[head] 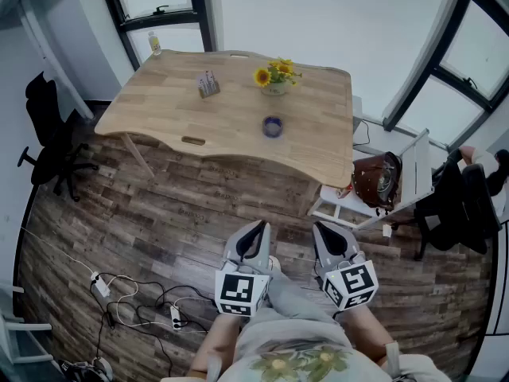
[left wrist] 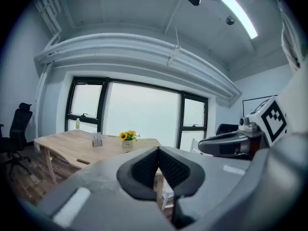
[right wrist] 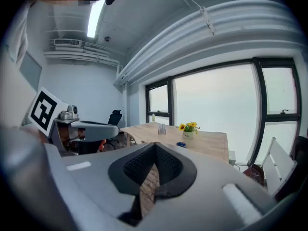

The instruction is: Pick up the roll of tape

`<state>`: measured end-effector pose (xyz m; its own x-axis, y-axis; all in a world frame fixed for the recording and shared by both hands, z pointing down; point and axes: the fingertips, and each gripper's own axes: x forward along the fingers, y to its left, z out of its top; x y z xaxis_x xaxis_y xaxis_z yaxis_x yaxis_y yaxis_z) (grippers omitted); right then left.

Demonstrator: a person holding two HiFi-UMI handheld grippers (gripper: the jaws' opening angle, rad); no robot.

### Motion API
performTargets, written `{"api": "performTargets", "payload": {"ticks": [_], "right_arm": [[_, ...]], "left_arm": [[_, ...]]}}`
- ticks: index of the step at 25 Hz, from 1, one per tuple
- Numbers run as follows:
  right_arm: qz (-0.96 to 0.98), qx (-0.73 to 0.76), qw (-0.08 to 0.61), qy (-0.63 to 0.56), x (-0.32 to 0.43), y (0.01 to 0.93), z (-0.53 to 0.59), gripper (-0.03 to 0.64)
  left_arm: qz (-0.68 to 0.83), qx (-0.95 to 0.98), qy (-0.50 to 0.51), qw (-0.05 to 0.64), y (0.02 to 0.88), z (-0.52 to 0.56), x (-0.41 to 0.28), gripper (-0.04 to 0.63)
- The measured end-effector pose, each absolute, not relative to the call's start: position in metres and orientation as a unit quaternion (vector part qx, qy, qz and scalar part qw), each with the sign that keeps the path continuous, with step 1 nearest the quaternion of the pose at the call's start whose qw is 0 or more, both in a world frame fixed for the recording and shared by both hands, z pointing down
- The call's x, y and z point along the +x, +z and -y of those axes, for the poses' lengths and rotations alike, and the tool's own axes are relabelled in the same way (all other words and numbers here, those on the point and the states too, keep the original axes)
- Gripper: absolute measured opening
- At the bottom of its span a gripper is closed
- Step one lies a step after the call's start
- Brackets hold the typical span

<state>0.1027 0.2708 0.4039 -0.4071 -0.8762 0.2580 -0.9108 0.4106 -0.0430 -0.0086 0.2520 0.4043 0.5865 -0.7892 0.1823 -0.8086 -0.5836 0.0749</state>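
Roll of tape point(head: 273, 126) upper centre of frame, on desk point(head: 175, 110), well apart from left gripper point(head: 258, 228) and right gripper point(head: 321, 229); both jaws together, empty. Risk: arriving unopened, jaws shove roll; overreach clips sunflower vase point(head: 275, 78)

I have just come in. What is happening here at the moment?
A person stands on the wooden floor, some way back from the table, holding the left gripper and the right gripper out in front. Both have their fingers closed, with nothing between them. The roll of tape lies untouched on the table, near a pot of sunflowers.
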Motion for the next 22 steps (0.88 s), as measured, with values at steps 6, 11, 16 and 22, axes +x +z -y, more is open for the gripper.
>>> {"api": "performTargets", "payload": {"ticks": [6, 11, 16, 22], "right_arm": [[0.841, 0.529, 0.091, 0.066, 0.119, 0.405, -0.255, -0.002], [0.847, 0.521, 0.084, 0.063, 0.136, 0.409, -0.215, 0.000], [0.855, 0.511, 0.078, 0.053, 0.162, 0.404, -0.165, 0.014], [0.871, 0.482, 0.084, 0.042, 0.181, 0.401, -0.115, 0.062]], "left_arm": [[0.443, 0.891, 0.066, 0.075, 0.408, -0.244, 0.015, 0.005], [0.436, 0.893, 0.089, 0.070, 0.410, -0.206, 0.032, 0.005], [0.441, 0.890, 0.094, 0.070, 0.410, -0.160, 0.054, 0.005], [0.466, 0.877, 0.096, 0.069, 0.410, -0.118, 0.066, 0.005]]}}
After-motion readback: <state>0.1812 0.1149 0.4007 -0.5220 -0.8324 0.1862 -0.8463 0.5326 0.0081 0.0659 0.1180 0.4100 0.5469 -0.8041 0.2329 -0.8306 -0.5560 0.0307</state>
